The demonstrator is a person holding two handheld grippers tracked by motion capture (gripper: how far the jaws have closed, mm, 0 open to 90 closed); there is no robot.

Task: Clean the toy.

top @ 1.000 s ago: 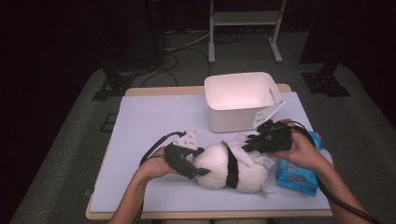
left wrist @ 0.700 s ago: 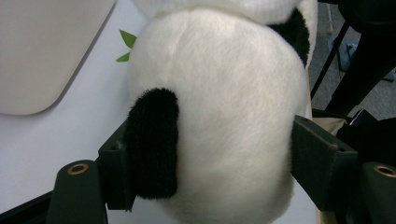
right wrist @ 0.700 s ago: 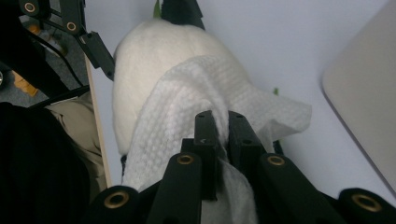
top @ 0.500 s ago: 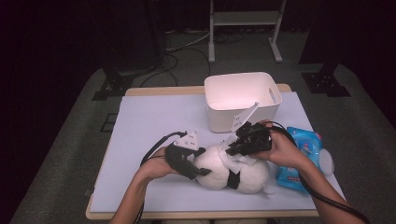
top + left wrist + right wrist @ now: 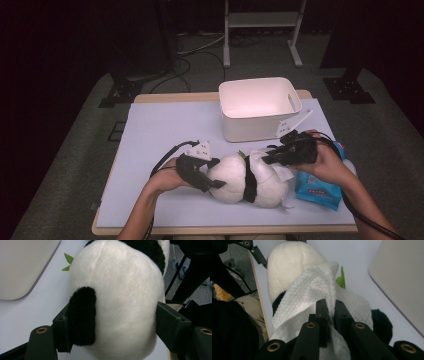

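I hold a hand-held gripper in each hand over a table [image 5: 165, 130] covered in pale lilac. A plush panda [image 5: 247, 179] lies on its side near the front edge, between my hands. My left hand-held gripper [image 5: 216, 172] clamps the panda's white, round end; in the left gripper view its jaws stand wide apart and press into the fur on both sides, one jaw against a black patch [image 5: 82, 315]. My right hand-held gripper [image 5: 265, 159] reaches in from the right, above the panda's middle. In the right gripper view its jaws are pinched nearly together on a white, textured wipe [image 5: 309, 295], which drapes over the panda's back and partly covers the black band [image 5: 250, 182] around its body. A small green leaf [image 5: 341, 278] sticks out from the panda beside the wipe. Behind the panda, just apart from it, stands an open white bin [image 5: 257, 107]. A blue wipe pack [image 5: 317, 185] lies on the table to the right of the panda, under my right wrist. The floor beyond the table is dark.
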